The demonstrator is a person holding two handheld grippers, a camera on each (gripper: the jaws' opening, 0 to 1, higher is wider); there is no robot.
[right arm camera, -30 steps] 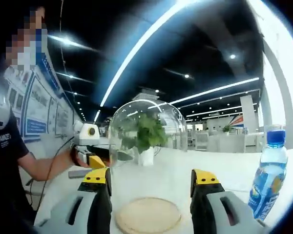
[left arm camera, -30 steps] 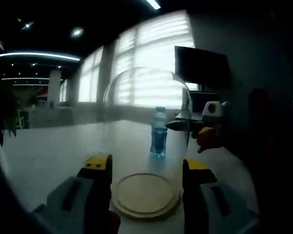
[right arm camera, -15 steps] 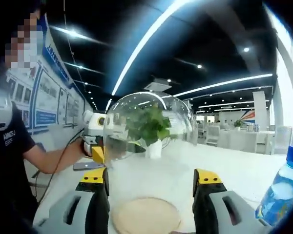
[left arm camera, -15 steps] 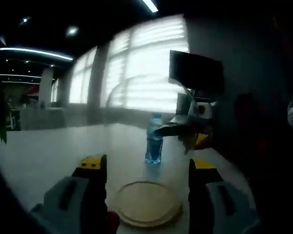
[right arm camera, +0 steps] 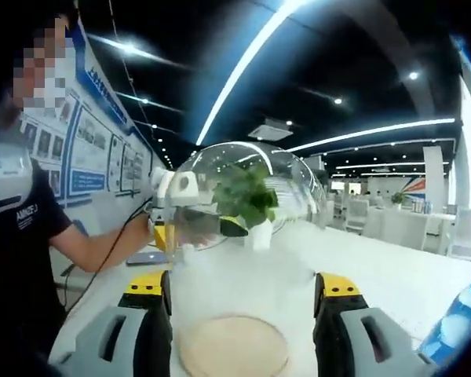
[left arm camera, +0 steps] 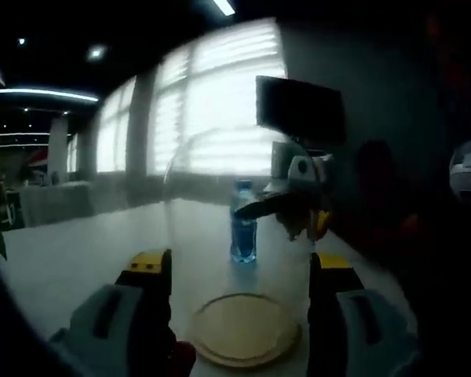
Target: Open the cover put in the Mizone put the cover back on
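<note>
Mizone bottle (left arm camera: 243, 231) stands on pale table (left arm camera: 71, 259); both tools spread around dome (right arm camera: 243, 236).

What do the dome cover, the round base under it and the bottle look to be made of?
Dome cover: clear glass or acrylic, glossy; the plant and ceiling lights show through and glint on it. Which of the two, I cannot tell.
Round base: pale wood or bamboo by its matte tan face; no grain is visible.
Bottle: likely thin clear plastic, with blue cap, blue label and see-through body.

it was an open-plan office: long ceiling light strips (right arm camera: 251, 59), wall posters (right arm camera: 94, 153), blinded windows (left arm camera: 212, 94), a dark monitor (left arm camera: 300, 110).
</note>
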